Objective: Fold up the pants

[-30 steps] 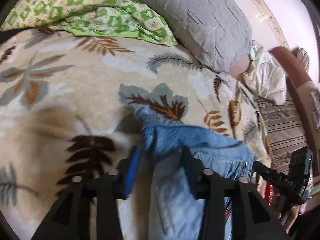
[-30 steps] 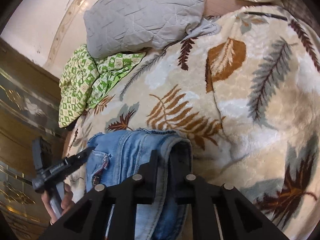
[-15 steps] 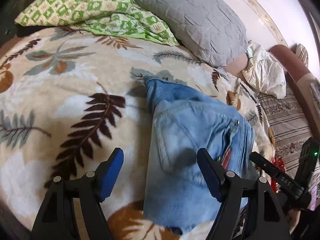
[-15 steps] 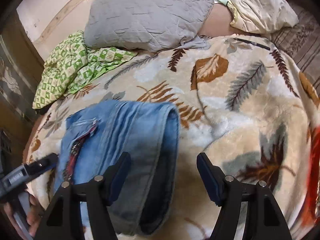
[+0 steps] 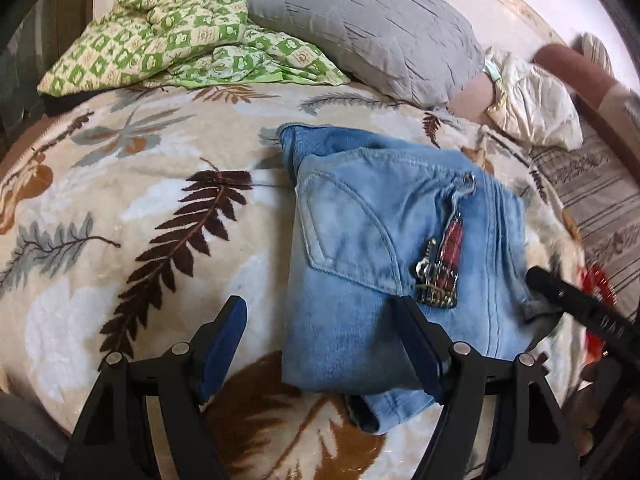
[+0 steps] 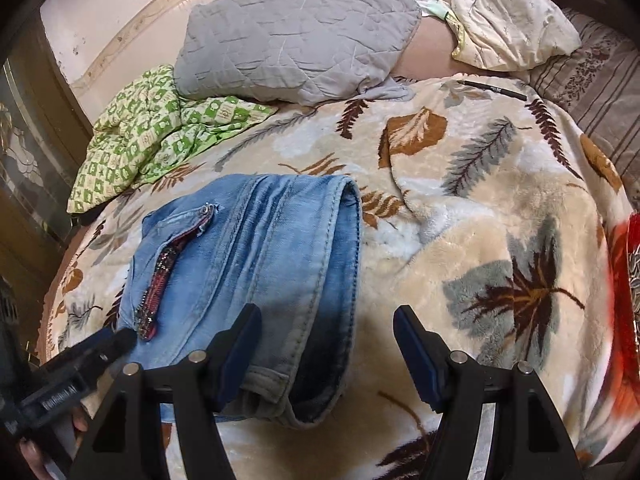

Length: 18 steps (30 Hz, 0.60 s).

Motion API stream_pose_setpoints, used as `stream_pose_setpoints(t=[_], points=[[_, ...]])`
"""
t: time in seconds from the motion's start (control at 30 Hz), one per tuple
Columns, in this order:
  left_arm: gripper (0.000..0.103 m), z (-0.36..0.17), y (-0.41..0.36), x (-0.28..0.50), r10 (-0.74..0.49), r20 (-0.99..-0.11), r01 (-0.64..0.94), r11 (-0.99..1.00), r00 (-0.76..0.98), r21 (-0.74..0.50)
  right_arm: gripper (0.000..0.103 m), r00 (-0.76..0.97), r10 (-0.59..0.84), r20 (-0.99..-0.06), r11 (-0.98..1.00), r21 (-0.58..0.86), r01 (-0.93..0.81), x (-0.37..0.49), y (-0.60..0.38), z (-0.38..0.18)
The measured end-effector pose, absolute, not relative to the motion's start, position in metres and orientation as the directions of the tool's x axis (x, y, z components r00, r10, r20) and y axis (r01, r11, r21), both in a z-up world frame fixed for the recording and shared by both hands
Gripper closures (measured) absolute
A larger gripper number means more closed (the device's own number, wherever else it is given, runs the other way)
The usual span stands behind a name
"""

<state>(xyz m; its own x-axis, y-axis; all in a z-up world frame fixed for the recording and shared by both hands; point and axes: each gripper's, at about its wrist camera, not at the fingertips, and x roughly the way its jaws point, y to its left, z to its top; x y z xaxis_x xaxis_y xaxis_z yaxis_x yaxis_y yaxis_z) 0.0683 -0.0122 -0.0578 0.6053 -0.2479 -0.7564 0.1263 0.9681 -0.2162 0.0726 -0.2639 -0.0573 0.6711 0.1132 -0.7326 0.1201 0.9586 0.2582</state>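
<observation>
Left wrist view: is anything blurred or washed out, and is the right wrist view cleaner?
Left wrist view: fisheye bends the bed; far right edge smears around the other claw; jeans sharp. Right wrist view: jeans and grey pillow crisp; red patch at right edge blown out.

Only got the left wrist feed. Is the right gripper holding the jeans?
Observer: No. The right gripper has its jaws open and empty; the jeans lie folded on the blanket.
Operator: Where is it relative to the stack?
Observer: It straddles the jeans' right edge, one finger over denim and the other over bare blanket.
Operator: Anything else on that side of the bed?
Observer: A thin dark pen-like stick lies on the blanket near the cream pillow.
</observation>
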Motion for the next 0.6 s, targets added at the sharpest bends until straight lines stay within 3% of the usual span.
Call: stream_pose_setpoints(t=[0.23, 0.43, 0.6], points=[[0.020, -0.068, -0.010, 0.068, -0.227, -0.764, 0.107, 0.973, 0.604, -0.205, 0.031, 0.637, 0.122, -0.761, 0.958, 0.259, 0.125, 0.075, -0.262, -0.074], [0.020, -0.060, 0.009, 0.074, -0.365, -0.728, 0.102, 0.920, 0.581, -0.379, 0.030, 0.636, 0.442, -0.633, 0.793, 0.607, 0.053, 0.070, -0.286, -0.084], [0.026, -0.080, -0.001, 0.087, -0.388, -0.769, 0.091, 0.912, 0.507, -0.400, 0.029, 0.572, 0.460, -0.679, 0.806, 0.590, 0.052, 0.081, -0.275, -0.097]])
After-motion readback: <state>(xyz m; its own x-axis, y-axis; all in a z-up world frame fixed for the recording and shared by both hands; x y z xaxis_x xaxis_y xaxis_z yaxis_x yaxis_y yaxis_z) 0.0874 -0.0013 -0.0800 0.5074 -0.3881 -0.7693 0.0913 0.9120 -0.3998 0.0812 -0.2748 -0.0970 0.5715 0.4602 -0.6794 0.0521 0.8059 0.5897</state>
